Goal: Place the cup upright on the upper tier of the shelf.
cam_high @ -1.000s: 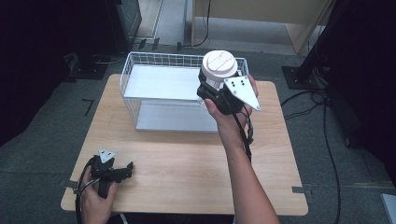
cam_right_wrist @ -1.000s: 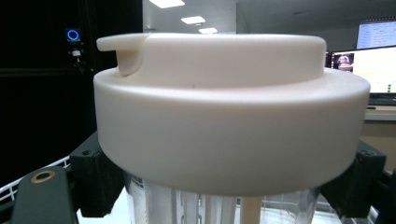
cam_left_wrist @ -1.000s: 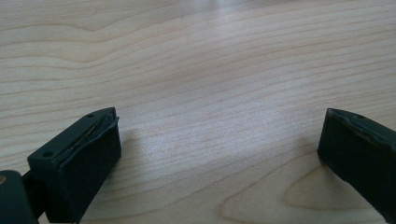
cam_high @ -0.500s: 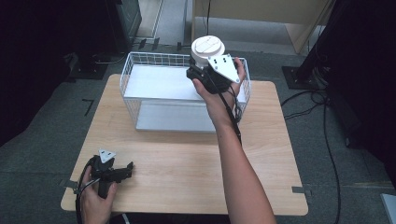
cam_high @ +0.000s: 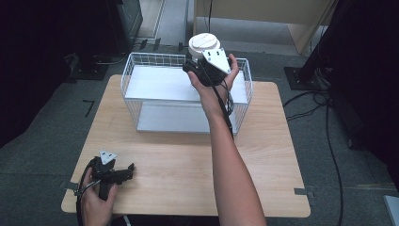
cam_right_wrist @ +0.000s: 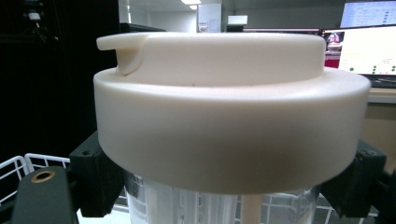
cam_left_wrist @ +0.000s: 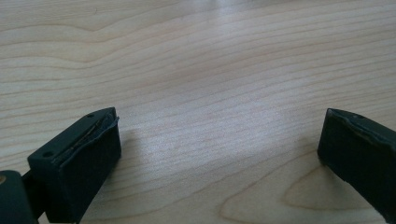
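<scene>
A clear cup with a thick white lid [cam_high: 203, 44] [cam_right_wrist: 224, 107] hangs upright over the back of a white wire basket [cam_high: 129, 70]. My right gripper [cam_high: 201, 63] [cam_right_wrist: 229, 186] is shut on the cup's clear body just under the lid, one black jaw on each side. The left gripper [cam_high: 123, 172] [cam_left_wrist: 219, 154] rests on the wooden table [cam_high: 188, 165] at the near left corner, held by a hand. Its jaws stand wide apart, open, with bare wood between them.
The basket has a white floor [cam_high: 160, 84] and stands at the table's back middle. Dark stands and cables [cam_high: 329, 141] lie on the grey floor to the right. Lit monitors [cam_right_wrist: 369, 32] show behind the cup in the right gripper view.
My right gripper has carried the cup leftward and farther back, from over the basket's right rim to above its rear. The left gripper has stayed put.
</scene>
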Action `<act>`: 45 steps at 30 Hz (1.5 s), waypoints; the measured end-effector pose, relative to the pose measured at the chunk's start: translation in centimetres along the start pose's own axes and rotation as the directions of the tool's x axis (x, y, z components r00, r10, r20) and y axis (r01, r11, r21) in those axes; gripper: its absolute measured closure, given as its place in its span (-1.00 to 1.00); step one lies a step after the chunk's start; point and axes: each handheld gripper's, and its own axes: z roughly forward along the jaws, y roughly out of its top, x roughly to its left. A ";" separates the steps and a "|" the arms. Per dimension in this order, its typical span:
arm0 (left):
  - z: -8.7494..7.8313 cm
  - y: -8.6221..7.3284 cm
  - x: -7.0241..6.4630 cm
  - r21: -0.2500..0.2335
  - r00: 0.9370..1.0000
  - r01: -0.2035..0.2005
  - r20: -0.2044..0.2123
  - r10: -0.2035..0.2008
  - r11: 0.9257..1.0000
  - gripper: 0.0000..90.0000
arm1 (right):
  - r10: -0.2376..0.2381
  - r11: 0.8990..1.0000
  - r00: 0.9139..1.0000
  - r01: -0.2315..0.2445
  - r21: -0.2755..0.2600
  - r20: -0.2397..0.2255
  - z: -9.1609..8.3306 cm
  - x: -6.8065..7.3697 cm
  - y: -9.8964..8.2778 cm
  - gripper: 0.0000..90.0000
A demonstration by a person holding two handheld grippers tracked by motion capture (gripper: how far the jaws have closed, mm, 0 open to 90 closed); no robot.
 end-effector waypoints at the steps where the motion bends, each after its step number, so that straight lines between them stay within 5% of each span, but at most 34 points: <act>1: 0.0 0.0 0.0 0.000 1.000 0.000 0.000 0.000 1.000 -1.00 | 0.001 1.000 1.000 -0.001 0.003 -0.007 0.0 -0.1 0.0 -0.67; 6: 0.0 0.0 0.0 0.000 1.000 0.000 0.000 0.000 1.000 -1.00 | 0.038 0.996 0.997 -0.033 0.082 -0.068 -0.1 -1.0 -0.1 -1.00; 13: 0.0 0.0 0.0 -0.002 1.000 0.000 -0.001 0.000 1.000 -1.00 | 0.048 0.994 0.995 -0.040 0.098 -0.090 -1.2 -2.1 -1.4 -1.00; 25: 0.0 0.0 0.0 -0.002 1.000 0.000 -0.001 0.000 1.000 -1.00 | -0.006 0.993 0.990 0.023 0.112 -0.144 -4.9 -3.2 -3.9 -1.00; 34: 0.0 0.0 0.0 -0.002 1.000 -0.001 -0.001 0.001 1.000 -1.00 | -0.068 0.985 0.986 0.091 0.146 -0.154 -7.8 -4.5 -7.3 -1.00; 45: 0.0 0.0 0.0 -0.001 1.000 0.000 -0.001 0.000 1.000 -1.00 | -0.049 0.975 0.983 0.086 0.207 -0.176 -11.8 -7.0 -11.5 -1.00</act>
